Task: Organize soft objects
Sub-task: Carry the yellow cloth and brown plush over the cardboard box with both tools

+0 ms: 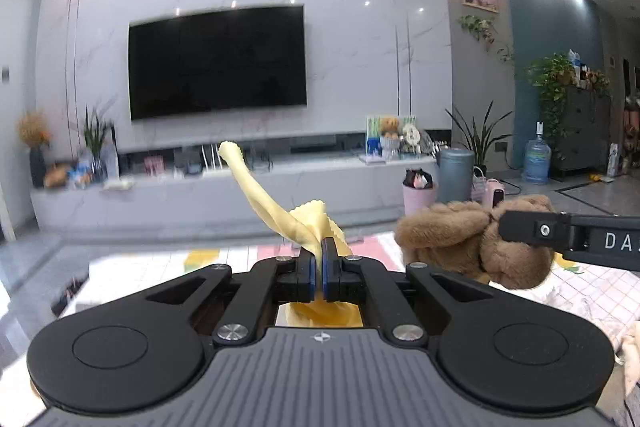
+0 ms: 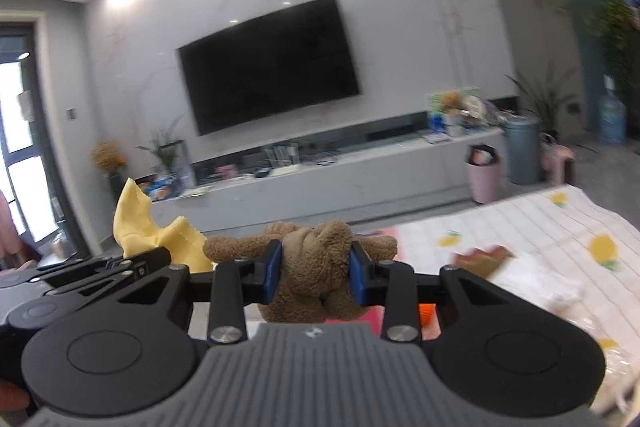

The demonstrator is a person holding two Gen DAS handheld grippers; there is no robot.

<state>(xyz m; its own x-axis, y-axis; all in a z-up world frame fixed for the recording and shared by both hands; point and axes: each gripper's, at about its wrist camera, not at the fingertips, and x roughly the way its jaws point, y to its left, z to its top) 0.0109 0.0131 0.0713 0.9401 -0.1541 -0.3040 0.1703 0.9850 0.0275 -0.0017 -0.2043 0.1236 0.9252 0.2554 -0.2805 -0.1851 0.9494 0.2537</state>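
My left gripper (image 1: 319, 247) is shut on a yellow cloth (image 1: 272, 203), which sticks up and to the left in the air; the cloth also shows in the right wrist view (image 2: 140, 227), at the left. My right gripper (image 2: 316, 259) is shut on a brown teddy bear (image 2: 312, 267) and holds it above the table. In the left wrist view the bear (image 1: 452, 235) hangs at the right, held by the right gripper's black fingers (image 1: 532, 229). Both grippers are raised, side by side, facing the TV wall.
A white cloth with lemon print (image 2: 560, 235) covers the table below, with a blurred brown item (image 2: 484, 259) and an orange thing (image 2: 426, 313) on it. Beyond stand a TV (image 1: 218, 61), a low cabinet (image 1: 224, 195), a pink bin (image 1: 418, 197) and a grey bin (image 1: 456, 173).
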